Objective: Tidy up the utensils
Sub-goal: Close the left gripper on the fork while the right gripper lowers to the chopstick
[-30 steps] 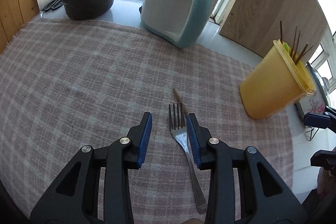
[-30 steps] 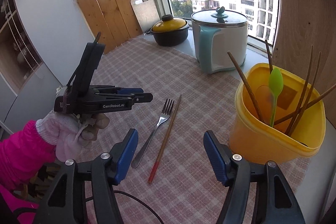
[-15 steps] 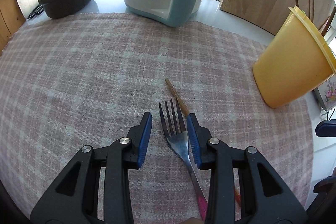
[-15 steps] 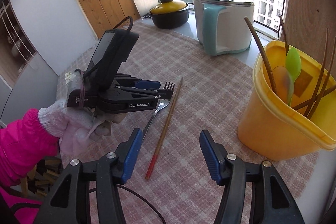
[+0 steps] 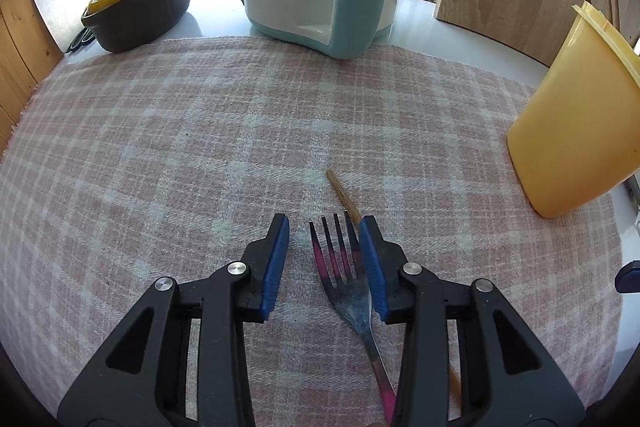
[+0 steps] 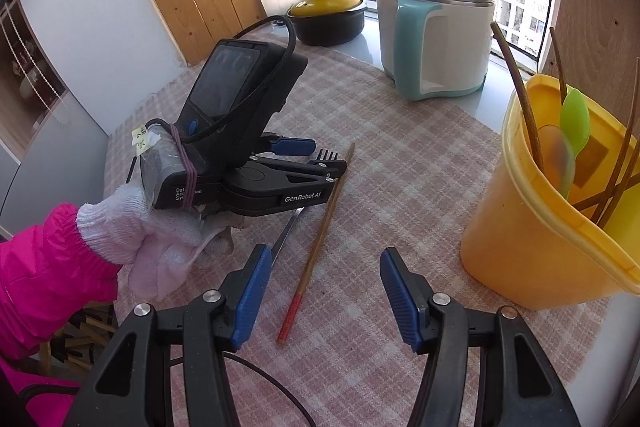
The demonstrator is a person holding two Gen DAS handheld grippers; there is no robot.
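Steel fork (image 5: 347, 283) is lying on the checked cloth (image 5: 200, 147) covering the worktop, between the closing jaws of the left tool (image 5: 324, 259), not yet clamped. Right tool (image 6: 320, 291) is hovering released near the wooden chopstick (image 6: 320, 239), left of the yellow container (image 6: 532, 239).

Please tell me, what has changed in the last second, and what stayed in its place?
The left gripper came down over the fork, and its jaws are closing around the fork's head, not yet pressing it. The right gripper sank slightly, empty and open. The fork, the chopstick and the yellow container stayed put.
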